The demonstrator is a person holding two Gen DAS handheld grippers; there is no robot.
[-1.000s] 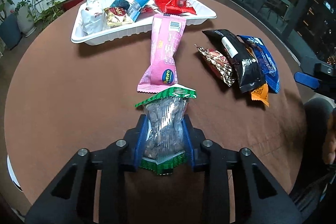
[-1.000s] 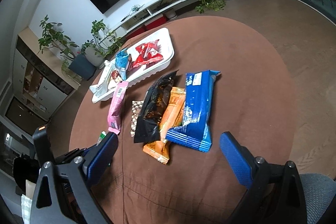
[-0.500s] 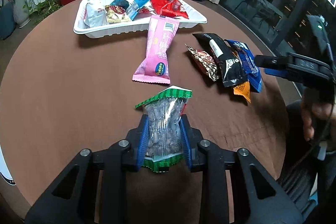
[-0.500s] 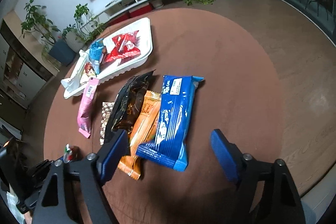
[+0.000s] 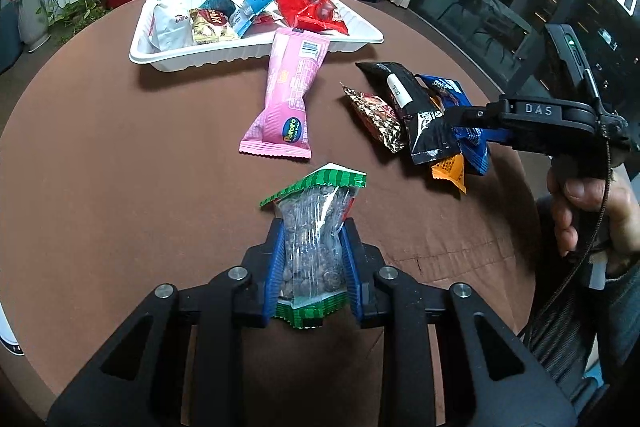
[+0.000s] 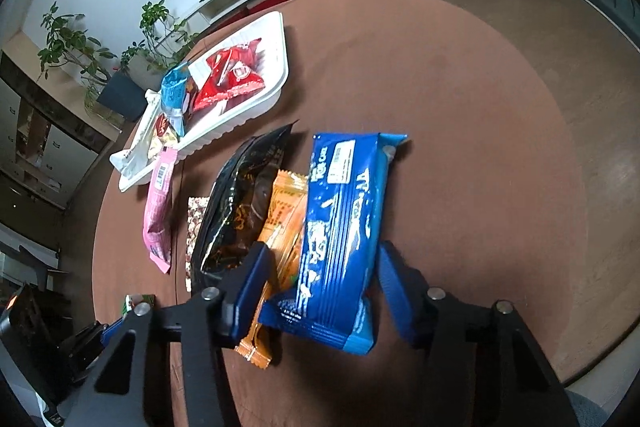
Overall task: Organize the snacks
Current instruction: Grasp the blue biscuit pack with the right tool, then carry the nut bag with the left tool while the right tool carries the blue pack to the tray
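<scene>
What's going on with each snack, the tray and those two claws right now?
Left claw: clamped on the clear nut bag.
Right claw: closing around the blue packet and orange packet.
Black packet: lying on the table, overlapping the orange one.
Pink packet: flat on the table, one end on the tray's rim.
White tray: holding several snacks.

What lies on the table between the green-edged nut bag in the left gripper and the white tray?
The pink packet lies on that line, its far end resting against the white tray's near rim. The left gripper holds the green-edged nut bag just before it. Nothing else visible lies between; the bag could be carried over.
</scene>
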